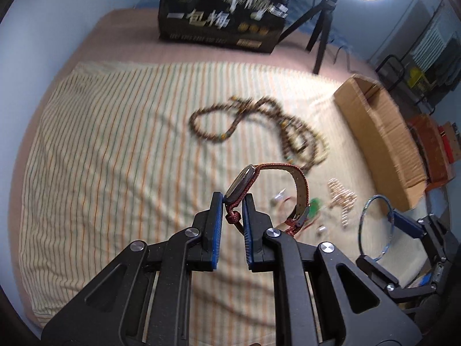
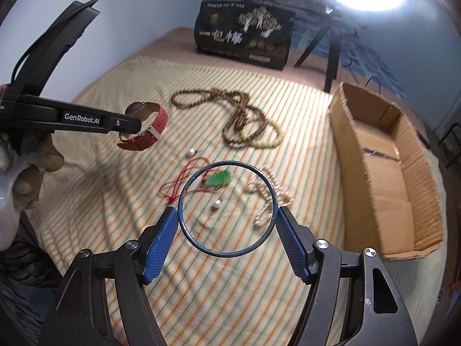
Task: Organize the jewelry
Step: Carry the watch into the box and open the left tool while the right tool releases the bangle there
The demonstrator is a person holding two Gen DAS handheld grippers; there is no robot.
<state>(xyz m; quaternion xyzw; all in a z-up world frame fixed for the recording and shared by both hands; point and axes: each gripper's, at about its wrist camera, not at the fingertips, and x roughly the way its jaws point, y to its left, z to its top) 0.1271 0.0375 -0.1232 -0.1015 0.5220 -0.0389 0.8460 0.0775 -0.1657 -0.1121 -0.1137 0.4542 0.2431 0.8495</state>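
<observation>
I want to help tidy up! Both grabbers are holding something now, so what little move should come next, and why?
Probably carry the blue bangle, pinched in the right gripper, sideways over the open cardboard box. The box sits right beside that hand. The left gripper already grips the red watch, which hangs clear of the striped cloth, and can follow.

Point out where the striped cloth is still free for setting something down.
Free: the cloth's left half, left of the red cord, and the near strip. Crowded: between the bead strings, pearls and cardboard box.
</observation>
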